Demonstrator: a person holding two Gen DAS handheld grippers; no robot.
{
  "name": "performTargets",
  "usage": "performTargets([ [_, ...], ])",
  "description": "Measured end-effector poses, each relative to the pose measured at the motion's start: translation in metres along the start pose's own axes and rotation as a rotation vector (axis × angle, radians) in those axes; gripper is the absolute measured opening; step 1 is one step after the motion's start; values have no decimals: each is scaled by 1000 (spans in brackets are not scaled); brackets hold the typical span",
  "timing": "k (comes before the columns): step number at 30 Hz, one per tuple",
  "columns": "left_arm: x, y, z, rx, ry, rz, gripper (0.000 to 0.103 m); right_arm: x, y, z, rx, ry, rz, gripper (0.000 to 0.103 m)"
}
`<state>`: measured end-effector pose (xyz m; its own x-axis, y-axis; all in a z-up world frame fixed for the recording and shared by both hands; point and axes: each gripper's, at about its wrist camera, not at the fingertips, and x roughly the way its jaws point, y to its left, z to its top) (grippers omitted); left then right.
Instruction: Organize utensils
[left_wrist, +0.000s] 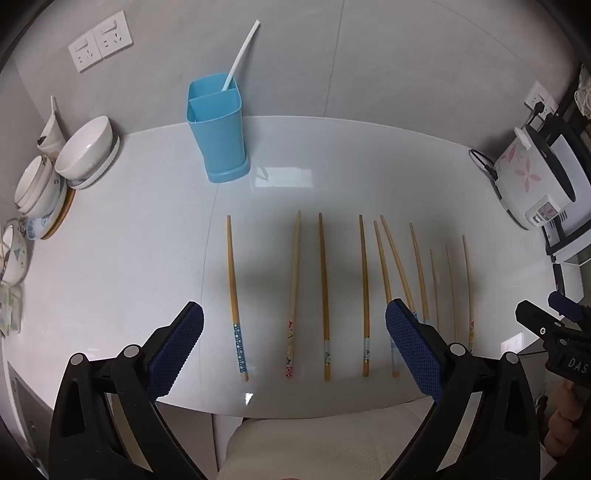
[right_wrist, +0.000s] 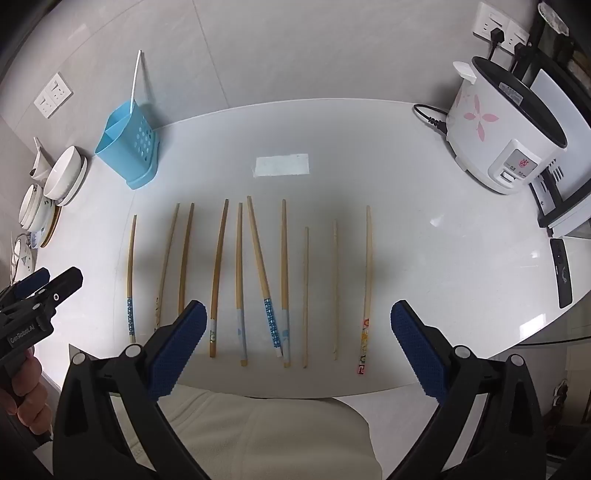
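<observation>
Lying in a row near the front edge of the white worktop (right_wrist: 424, 221): chopsticks (right_wrist: 283, 280). Blue holder (left_wrist: 218, 129) at back edge, rice cooker (right_wrist: 506, 129) right corner, bowls (left_wrist: 86, 147) left edge. Left tool (left_wrist: 295, 343) and right tool (right_wrist: 299, 339) both wide open, empty.

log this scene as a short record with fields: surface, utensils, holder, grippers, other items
surface: white glossy countertop
utensils: ten wooden chopsticks lying in a loose row, none held
holder: blue plastic two-compartment utensil holder, upright, a white straw in its rear compartment
grippers: left gripper open; right gripper open; both empty
other items: white floral rice cooker, stacked white bowls
</observation>
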<state>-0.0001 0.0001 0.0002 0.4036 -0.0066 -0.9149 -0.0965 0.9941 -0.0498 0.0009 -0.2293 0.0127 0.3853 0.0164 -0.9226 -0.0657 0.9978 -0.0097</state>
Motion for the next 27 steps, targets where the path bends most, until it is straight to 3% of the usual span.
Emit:
performTargets([
  [27,2,-1,1,-2,3,9,97,0,-3,3,-4,-6,-1,96],
])
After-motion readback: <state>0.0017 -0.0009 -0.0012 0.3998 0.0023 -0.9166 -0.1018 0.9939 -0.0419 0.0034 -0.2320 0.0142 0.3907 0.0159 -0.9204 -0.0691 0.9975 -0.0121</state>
